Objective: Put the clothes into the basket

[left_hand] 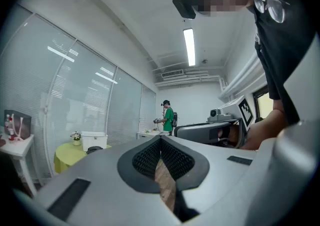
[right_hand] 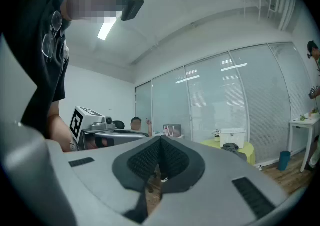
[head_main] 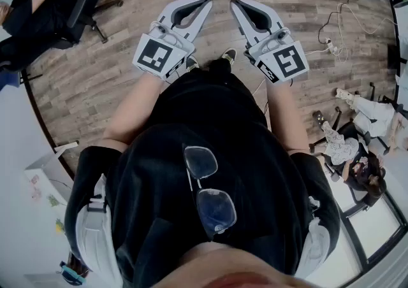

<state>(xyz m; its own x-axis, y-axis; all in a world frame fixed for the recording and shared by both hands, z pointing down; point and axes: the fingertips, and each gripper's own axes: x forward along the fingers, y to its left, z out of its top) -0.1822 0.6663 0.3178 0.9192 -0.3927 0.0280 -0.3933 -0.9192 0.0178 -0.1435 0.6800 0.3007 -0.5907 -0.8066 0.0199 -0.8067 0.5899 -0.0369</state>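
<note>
In the head view, you hold both tools out in front of you over the wooden floor [head_main: 95, 83]. The left tool [head_main: 206, 2] and the right tool [head_main: 235, 2] lie side by side. Each has its two jaws brought together to a narrow point, with nothing between them. Your glasses [head_main: 208, 188] hang on the front of your black shirt. The clothes and the basket are outside this view.

In the left gripper view, the left tool [left_hand: 161, 138] has its ribbed pads closed against each other and holds nothing. Far off to the left stands a round counter [left_hand: 65, 156] under a yellow-green cloth. The white basket [left_hand: 94, 140] sits on it, and the dark clothes [left_hand: 93, 149] lie in a small heap just beside the basket, on the counter and not inside. A person in a green shirt [left_hand: 169, 118] stands at the far wall.

In the right gripper view, the right tool [right_hand: 161, 139] is likewise closed, pad to pad, and empty. The same counter [right_hand: 247, 154] shows at the far right, the basket [right_hand: 233, 137] on it and the clothes [right_hand: 231, 147] lying against its near side.
</note>
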